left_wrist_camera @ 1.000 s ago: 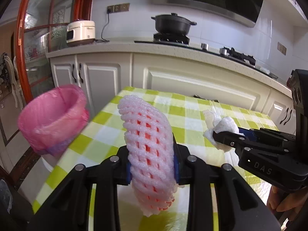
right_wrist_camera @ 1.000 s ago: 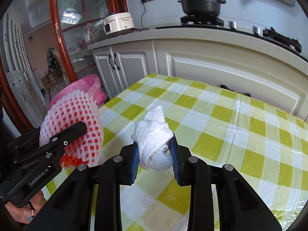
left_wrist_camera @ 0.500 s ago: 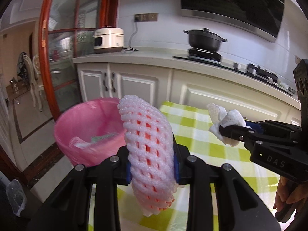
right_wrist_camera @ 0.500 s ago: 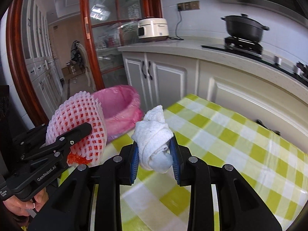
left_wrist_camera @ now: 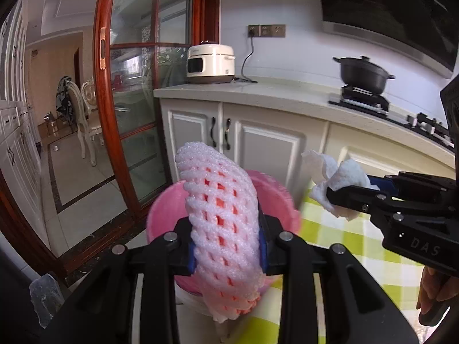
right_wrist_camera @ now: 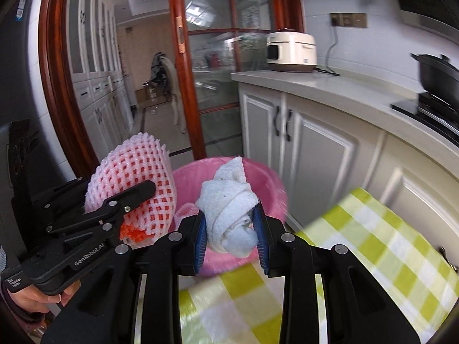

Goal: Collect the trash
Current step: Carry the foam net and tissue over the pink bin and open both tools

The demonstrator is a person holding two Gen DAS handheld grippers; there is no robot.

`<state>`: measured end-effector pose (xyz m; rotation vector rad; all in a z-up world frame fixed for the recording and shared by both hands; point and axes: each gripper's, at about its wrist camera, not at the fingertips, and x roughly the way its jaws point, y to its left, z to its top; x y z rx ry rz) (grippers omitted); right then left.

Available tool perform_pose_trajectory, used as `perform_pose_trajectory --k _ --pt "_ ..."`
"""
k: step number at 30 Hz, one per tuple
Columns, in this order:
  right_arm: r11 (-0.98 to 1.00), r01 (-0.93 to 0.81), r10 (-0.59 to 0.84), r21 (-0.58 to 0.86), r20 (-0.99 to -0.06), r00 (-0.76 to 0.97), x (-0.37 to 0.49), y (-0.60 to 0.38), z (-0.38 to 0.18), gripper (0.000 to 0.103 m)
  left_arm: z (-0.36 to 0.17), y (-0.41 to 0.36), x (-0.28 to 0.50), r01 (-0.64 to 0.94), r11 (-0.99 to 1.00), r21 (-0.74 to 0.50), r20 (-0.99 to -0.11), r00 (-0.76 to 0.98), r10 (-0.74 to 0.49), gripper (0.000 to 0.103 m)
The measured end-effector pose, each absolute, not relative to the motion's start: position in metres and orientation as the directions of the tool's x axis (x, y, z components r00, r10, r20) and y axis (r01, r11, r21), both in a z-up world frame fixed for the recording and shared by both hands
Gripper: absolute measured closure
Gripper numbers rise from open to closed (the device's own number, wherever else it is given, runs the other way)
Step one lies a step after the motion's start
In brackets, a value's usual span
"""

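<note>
Foam fruit net (left_wrist_camera: 223,223), white mesh with an orange-red lining, stands at lower centre of the left wrist view, pinched between the blue pads of the left gripper (left_wrist_camera: 226,243), whose fingers are closed in against its two sides. Crumpled white paper towel (right_wrist_camera: 231,215) sits at lower centre of the right wrist view, clamped the same way by the right gripper (right_wrist_camera: 229,240), fingers drawn in tight on the wad. Each tool shows in the other's view: the left gripper with its net at lower left of the right wrist view, the right gripper with its towel at middle right of the left wrist view, the two loads near each other but apart. Pink-lined trash bin (right_wrist_camera: 266,183) lies just behind both loads, its rim motion-blurred; the net covers most of its mouth in the left wrist view, and the towel blocks the centre of it in the right wrist view. Table with green-and-white checked cloth (right_wrist_camera: 387,235) fills the lower right, its edge beside the bin. White base cabinets (left_wrist_camera: 266,143) with dark handles run behind, under a pale countertop (left_wrist_camera: 258,89). On the counter: cream rice cooker (left_wrist_camera: 210,64), upper centre, plugged into a wall socket; black lidded pot (left_wrist_camera: 363,73) on a gas hob, upper right. Red-framed glass door (left_wrist_camera: 126,100) fills the left, with a white chair (left_wrist_camera: 86,114) in the room beyond.
</note>
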<state>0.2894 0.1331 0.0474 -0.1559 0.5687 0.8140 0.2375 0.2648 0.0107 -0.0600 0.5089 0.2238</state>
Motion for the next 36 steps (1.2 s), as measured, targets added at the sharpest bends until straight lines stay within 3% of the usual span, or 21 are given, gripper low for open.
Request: perform_pose_trajectory --k 10,13,14,15,18,23,29,32,36 --pt "0.650 -0.752 0.660 0.113 -0.574 0.484 0.338 0.181 0.027 0.072 -0.016 0.311 0.278 -0.261 0.965 -0.024 -0.536 0.818 0.208 0.072" --pt "0.636 -0.760 0.669 0.129 -0.582 0.461 0.349 0.187 0.017 0.066 -0.025 0.314 0.285 -0.252 0.968 -0.014 -0.549 0.811 0.203 0.064" --pt "0.640 -0.758 0.662 0.124 -0.591 0.461 0.353 0.190 0.013 0.057 -0.030 0.315 0.287 -0.262 0.965 -0.004 -0.554 0.804 0.216 0.052" --pt "0.649 -0.751 0.653 0.118 -0.594 0.471 0.356 0.191 0.011 0.051 -0.033 0.317 0.289 -0.274 0.962 -0.001 -0.558 0.798 0.227 0.049" --pt "0.655 -0.742 0.655 0.146 -0.600 0.460 0.364 0.190 0.004 0.051 -0.041 0.325 0.290 -0.296 0.955 -0.007 -0.579 0.780 0.238 0.043" --pt "0.667 -0.726 0.660 0.164 -0.584 0.474 0.367 0.178 0.004 0.042 -0.042 0.327 0.280 -0.299 0.954 -0.003 -0.567 0.786 0.245 0.025" --pt "0.686 -0.710 0.652 0.161 -0.569 0.501 0.355 0.163 0.016 0.039 -0.032 0.322 0.269 -0.333 0.943 -0.002 -0.555 0.785 0.277 0.006" --pt "0.701 -0.698 0.642 0.146 -0.554 0.530 0.341 0.151 0.025 0.024 -0.018 0.315 0.247 -0.372 0.928 -0.005 -0.520 0.794 0.315 0.005" --pt "0.721 -0.682 0.626 0.124 -0.538 0.564 0.317 0.133 0.036 0.018 0.000 0.302 0.218 -0.404 0.915 0.015 -0.492 0.793 0.359 0.005"
